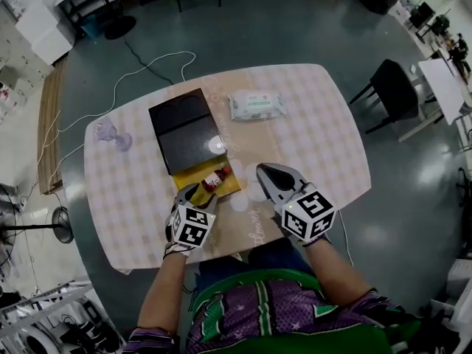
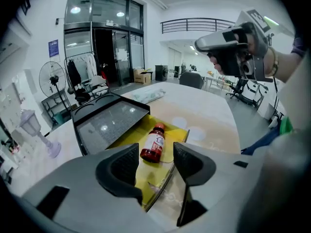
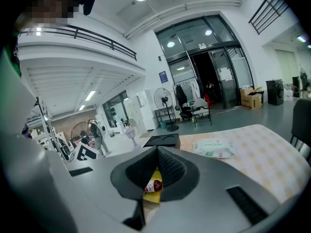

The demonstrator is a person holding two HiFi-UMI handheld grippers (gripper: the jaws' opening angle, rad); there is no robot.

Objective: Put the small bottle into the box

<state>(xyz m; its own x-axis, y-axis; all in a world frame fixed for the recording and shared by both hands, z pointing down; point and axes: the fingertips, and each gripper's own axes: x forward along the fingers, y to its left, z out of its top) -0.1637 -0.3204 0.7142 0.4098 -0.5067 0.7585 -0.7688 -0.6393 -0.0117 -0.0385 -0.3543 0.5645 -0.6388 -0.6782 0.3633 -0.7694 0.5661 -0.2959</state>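
Lying in the box [image 2: 127, 141], bottle [image 2: 153, 144] aims base-first at nearer left gripper [image 2: 154, 160], jaws apart, empty; right gripper [image 1: 269, 175] closed.

1. The left gripper [image 1: 198, 192] sits at the end of a bare left forearm [image 1: 158, 292], jaws spread apart with nothing gripped between them.
2. The right gripper [image 1: 262, 172] is held beside it, a little apart, jaws closed tip to tip and empty.
3. Both grippers point forward, away from the person's body.
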